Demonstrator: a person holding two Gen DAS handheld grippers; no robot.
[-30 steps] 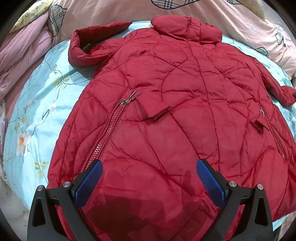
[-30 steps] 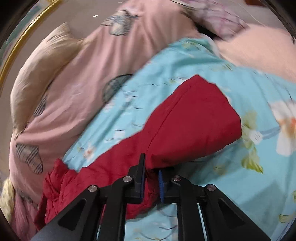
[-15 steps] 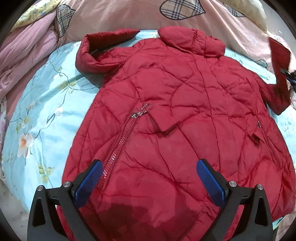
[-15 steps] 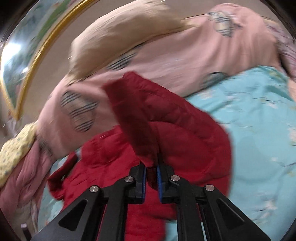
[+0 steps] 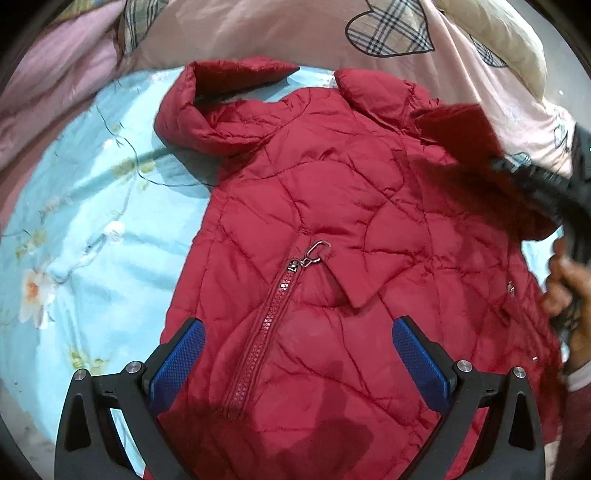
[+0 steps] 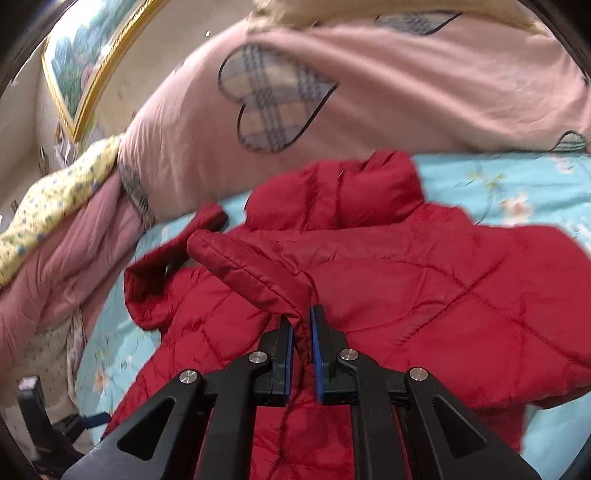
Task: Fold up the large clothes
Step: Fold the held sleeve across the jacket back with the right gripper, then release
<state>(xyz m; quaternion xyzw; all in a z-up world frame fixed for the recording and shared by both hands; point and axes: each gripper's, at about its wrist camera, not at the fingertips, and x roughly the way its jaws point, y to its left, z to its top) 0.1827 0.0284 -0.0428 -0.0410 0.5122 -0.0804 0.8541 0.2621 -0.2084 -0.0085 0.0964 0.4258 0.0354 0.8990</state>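
Observation:
A red quilted jacket (image 5: 332, 229) lies spread on a light blue floral bedsheet (image 5: 81, 229), its zipper (image 5: 266, 328) running down the middle and its collar (image 5: 373, 92) at the far end. One sleeve (image 5: 221, 107) lies folded at the upper left. My left gripper (image 5: 297, 354) hovers open above the jacket's lower part, with nothing between its blue pads. My right gripper (image 6: 302, 332) is shut on the other sleeve (image 6: 251, 273), which it holds lifted over the jacket's body (image 6: 424, 302). In the left wrist view that sleeve (image 5: 458, 129) hangs blurred at the upper right beside a hand (image 5: 565, 280).
A pink duvet (image 5: 258, 33) with plaid hearts is heaped along the far side of the bed, with a beige pillow (image 5: 509, 40) behind it. Pink and yellow bedding (image 6: 55, 229) is piled at the left. A gold-framed picture (image 6: 85, 59) hangs on the wall.
My right gripper has carried the sleeve from the bedsheet at the right up and across over the jacket's body. The left gripper drifted a little, still open above the jacket.

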